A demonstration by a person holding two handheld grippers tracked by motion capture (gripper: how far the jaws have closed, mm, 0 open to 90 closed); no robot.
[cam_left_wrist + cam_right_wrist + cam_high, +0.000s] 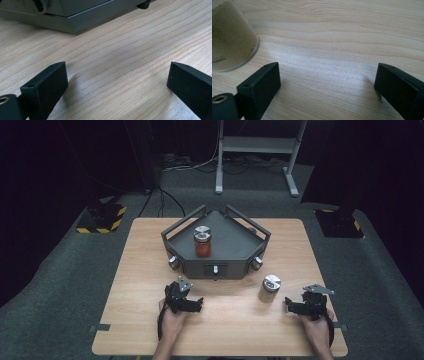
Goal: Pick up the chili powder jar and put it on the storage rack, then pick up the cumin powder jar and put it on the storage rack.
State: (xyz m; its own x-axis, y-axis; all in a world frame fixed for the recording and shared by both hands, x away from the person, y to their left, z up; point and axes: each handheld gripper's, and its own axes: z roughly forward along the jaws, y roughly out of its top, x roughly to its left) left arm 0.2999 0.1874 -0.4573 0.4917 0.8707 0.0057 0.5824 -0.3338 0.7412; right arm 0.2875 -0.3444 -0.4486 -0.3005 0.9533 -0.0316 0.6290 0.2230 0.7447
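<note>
Floor: dark grey carpet [60,285] all round.
Far: white desk frame [260,150], cables [200,165] trailing.
Left and right: hazard-striped bases [102,217].
Light: dim beyond.

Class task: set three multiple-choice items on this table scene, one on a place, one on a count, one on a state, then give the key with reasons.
1. Where does the jar with red contents stand?
A in the grey tray
B on the bare table
C on the floor

2. How many jars have silver lids?
A one
B two
C four

3. How are the right tongs?
A shut on a jar
B open, holding nothing
C shut, holding nothing

Key: 1 A, the tray's walls surround it. 2 B, that one plus the jar standing on the table. 3 B, bare wood lies between the jaws.
</note>
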